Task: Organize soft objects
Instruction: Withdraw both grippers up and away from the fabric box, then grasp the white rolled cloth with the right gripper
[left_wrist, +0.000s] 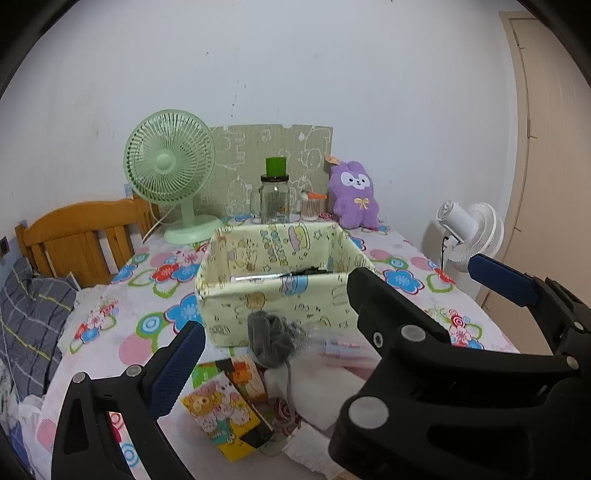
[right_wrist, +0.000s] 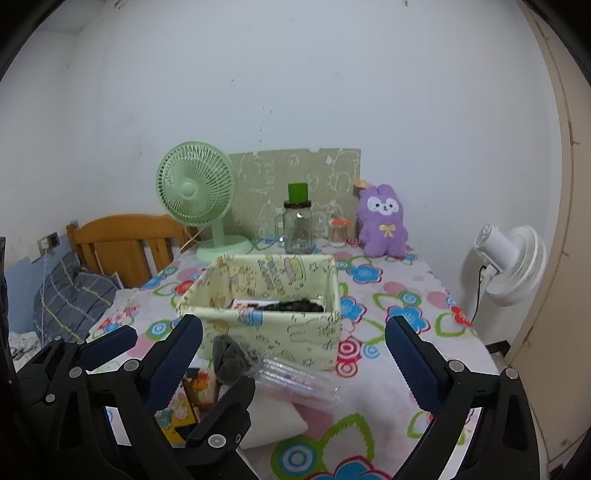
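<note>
A pale yellow fabric box with cartoon prints stands mid-table, something dark lying inside it. Against its near wall rests a dark grey soft bundle in a clear plastic pack. A white soft pad lies nearer me. A purple plush rabbit sits upright at the table's back. My left gripper is open just before the bundle. My right gripper is open beside it, to the right, holding nothing.
A green fan, a glass jar with a green cup on top and a swab tub line the back. A colourful carton lies front left. A wooden headboard and bedding are left; a white fan stands right.
</note>
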